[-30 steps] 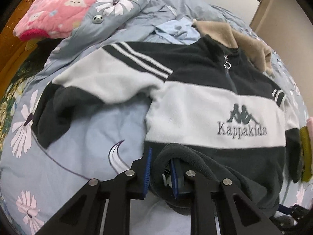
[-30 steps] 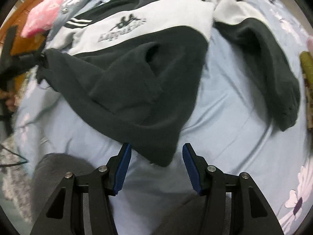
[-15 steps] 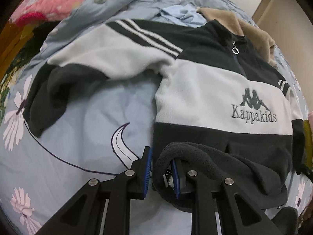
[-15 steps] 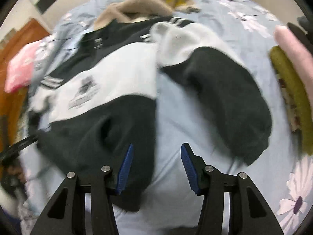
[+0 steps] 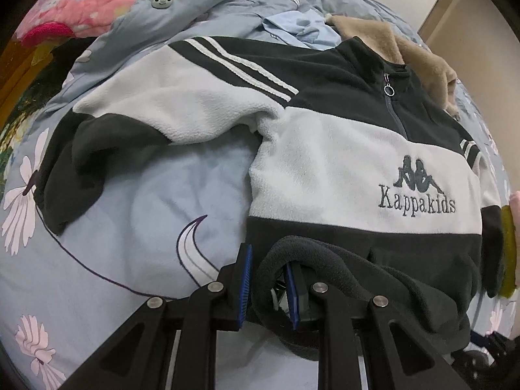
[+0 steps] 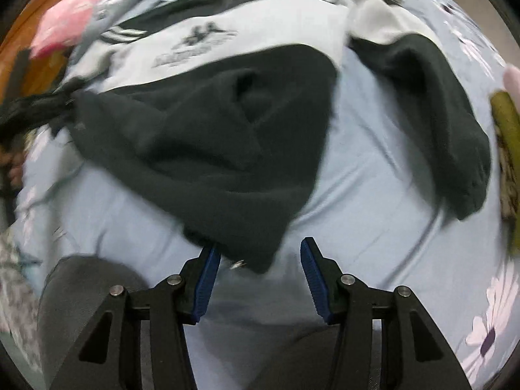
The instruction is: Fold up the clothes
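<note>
A black and white Kappakids fleece pullover (image 5: 341,162) lies face up on a blue flowered bedsheet (image 5: 146,201). My left gripper (image 5: 268,279) is shut on the bunched black hem (image 5: 292,253) at the pullover's lower left corner, and holds it lifted. One sleeve (image 5: 107,130) lies spread to the left. In the right wrist view the pullover (image 6: 227,136) shows blurred, and its lower right hem corner (image 6: 253,247) hangs between the fingers of my open right gripper (image 6: 260,260). The other sleeve (image 6: 438,113) lies to the right.
A pink pillow (image 5: 84,3), a blue flowered quilt (image 5: 201,3), a light blue garment (image 5: 292,26) and a tan fleece (image 5: 406,48) lie at the head of the bed. Folded olive and pink items (image 6: 507,136) lie at the right edge.
The left gripper has kept its hold on the hem and moved slightly closer over the pullover. The right gripper swung off toward the right sleeve, then came back to the hem corner, still open.
</note>
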Action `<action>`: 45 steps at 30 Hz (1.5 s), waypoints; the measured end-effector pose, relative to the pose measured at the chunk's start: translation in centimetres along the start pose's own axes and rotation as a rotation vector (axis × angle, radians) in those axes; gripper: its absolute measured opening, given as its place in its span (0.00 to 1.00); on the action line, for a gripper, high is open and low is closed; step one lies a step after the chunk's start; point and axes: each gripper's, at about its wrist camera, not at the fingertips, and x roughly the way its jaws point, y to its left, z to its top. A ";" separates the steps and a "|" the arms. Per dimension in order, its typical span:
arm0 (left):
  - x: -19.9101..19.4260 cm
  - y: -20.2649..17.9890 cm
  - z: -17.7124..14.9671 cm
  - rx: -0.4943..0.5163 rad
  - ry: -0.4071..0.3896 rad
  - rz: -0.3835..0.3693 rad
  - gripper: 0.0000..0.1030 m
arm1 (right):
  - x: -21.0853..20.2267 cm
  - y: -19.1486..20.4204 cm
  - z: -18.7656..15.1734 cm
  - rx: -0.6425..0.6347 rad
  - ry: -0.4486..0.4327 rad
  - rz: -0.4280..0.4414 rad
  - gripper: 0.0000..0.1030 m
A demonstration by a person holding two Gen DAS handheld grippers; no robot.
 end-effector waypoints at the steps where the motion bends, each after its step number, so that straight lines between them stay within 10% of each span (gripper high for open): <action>1: -0.1 0.1 -0.1 -0.002 0.001 -0.004 0.22 | 0.0 -0.5 0.3 0.032 -0.012 -0.013 0.51; 14: -0.2 1.6 -5.8 -0.120 0.077 -0.065 0.45 | -2.1 -4.7 4.5 0.199 -0.180 -0.092 0.40; 20: -0.4 1.0 -8.3 -0.117 0.081 -0.009 0.23 | -1.5 -4.8 3.3 0.150 -0.122 -0.063 0.25; 32: -13.4 -1.3 -7.0 0.104 -0.228 0.136 0.15 | -12.3 -2.9 2.5 -0.064 -0.384 -0.160 0.10; 37: -8.4 0.7 -9.8 0.136 -0.102 0.207 0.15 | -7.7 -3.5 1.7 -0.063 -0.217 -0.068 0.10; 45: -4.1 4.4 -11.0 0.003 0.004 0.095 0.18 | -6.7 -4.2 0.2 -0.068 -0.105 0.144 0.20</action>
